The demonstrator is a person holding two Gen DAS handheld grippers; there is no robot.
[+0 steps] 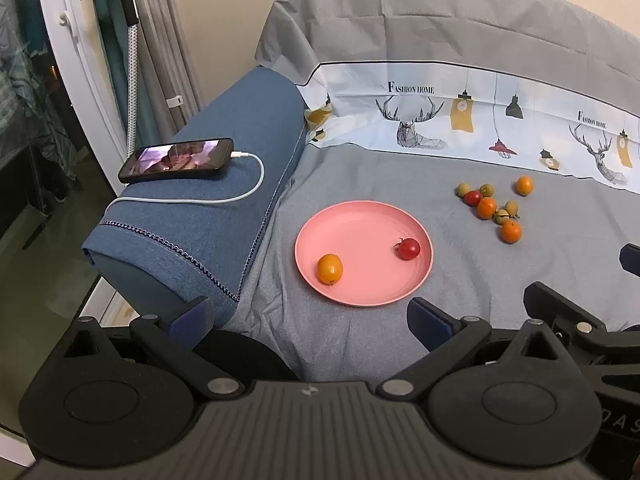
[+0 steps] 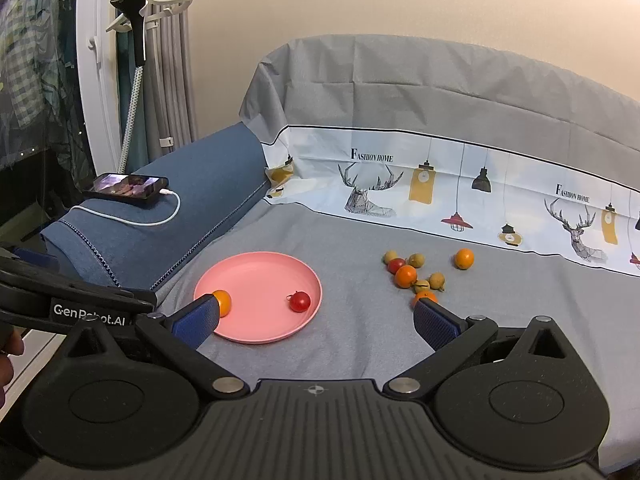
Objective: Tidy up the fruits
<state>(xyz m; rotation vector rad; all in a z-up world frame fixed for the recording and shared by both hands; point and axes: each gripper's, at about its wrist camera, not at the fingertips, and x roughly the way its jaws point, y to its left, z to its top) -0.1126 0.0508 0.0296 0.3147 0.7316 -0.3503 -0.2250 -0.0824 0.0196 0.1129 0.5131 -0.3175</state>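
A pink plate (image 1: 360,224) (image 2: 256,272) lies on the grey sheet. It holds one orange (image 1: 330,269) (image 2: 222,302) and one red tomato (image 1: 408,248) (image 2: 300,301). To its right lies a loose cluster of fruit (image 1: 490,208) (image 2: 412,276): oranges, a red tomato and several small yellow-green fruits, with one orange (image 1: 524,185) (image 2: 464,258) apart at the back. My left gripper (image 1: 312,322) is open and empty, hovering before the plate's near edge. My right gripper (image 2: 316,322) is open and empty, between the plate and the cluster.
A blue bolster (image 1: 208,208) (image 2: 160,224) lies left of the plate with a phone (image 1: 176,160) (image 2: 126,186) and white cable on top. A printed cloth band (image 1: 460,120) backs the sheet. The left gripper's body (image 2: 72,300) shows at the right view's left edge.
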